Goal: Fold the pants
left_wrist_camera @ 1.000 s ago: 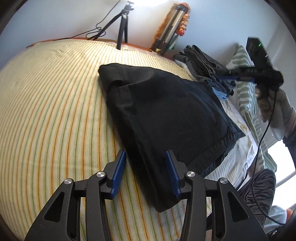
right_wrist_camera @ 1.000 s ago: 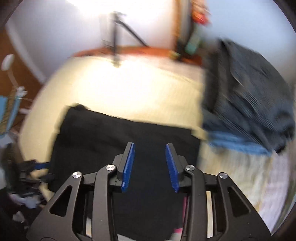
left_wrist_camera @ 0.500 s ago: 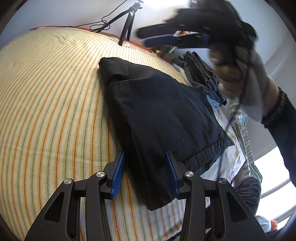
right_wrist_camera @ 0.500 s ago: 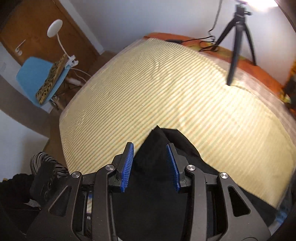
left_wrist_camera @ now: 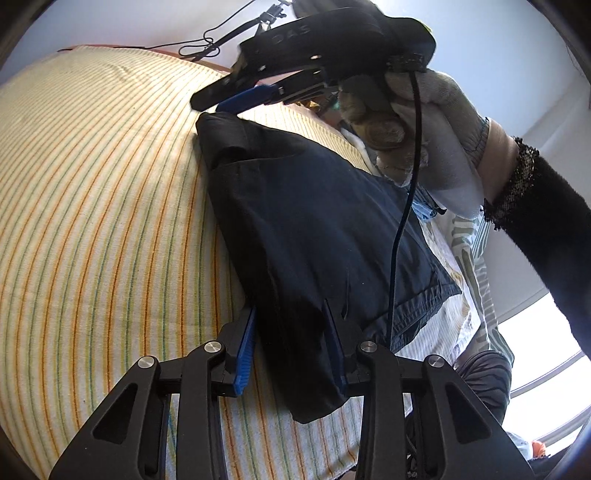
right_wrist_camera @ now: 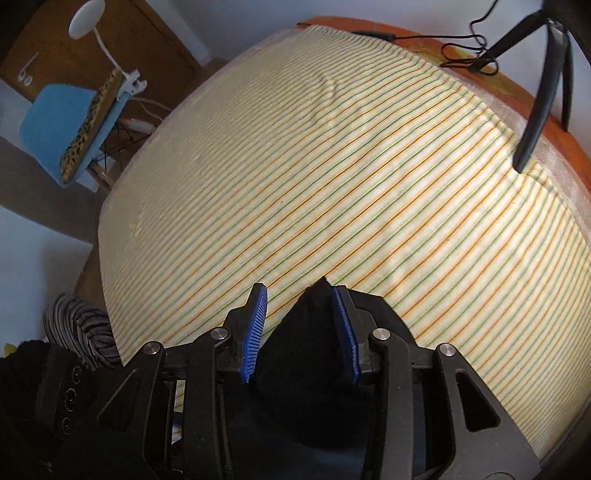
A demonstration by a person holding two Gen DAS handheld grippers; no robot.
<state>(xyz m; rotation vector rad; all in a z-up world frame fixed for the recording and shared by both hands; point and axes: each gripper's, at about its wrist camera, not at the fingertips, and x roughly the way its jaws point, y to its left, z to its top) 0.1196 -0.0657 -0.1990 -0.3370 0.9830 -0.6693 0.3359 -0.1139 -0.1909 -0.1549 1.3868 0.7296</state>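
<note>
Black pants (left_wrist_camera: 314,221) lie folded on the striped bed sheet (left_wrist_camera: 92,221), reaching from near me to the far side. My left gripper (left_wrist_camera: 290,306) straddles their near folded edge; its jaws are closing with the cloth between them, not clamped. My right gripper (left_wrist_camera: 212,105), held in a gloved hand (left_wrist_camera: 424,129), hovers at the far corner of the pants. In the right wrist view that gripper (right_wrist_camera: 299,290) stands open, and the black corner (right_wrist_camera: 306,350) pokes up between its pads, close against the right one.
A black cable (left_wrist_camera: 402,221) hangs from the right gripper across the pants. A tripod (right_wrist_camera: 543,92) stands on the far bed edge. A blue chair (right_wrist_camera: 55,122) and a white lamp (right_wrist_camera: 86,14) are beyond the bed. Patterned bedding (left_wrist_camera: 472,258) lies right of the pants.
The right gripper swung from the clothes pile at the right across and down to the far corner of the pants. The left jaws narrowed around the near edge.
</note>
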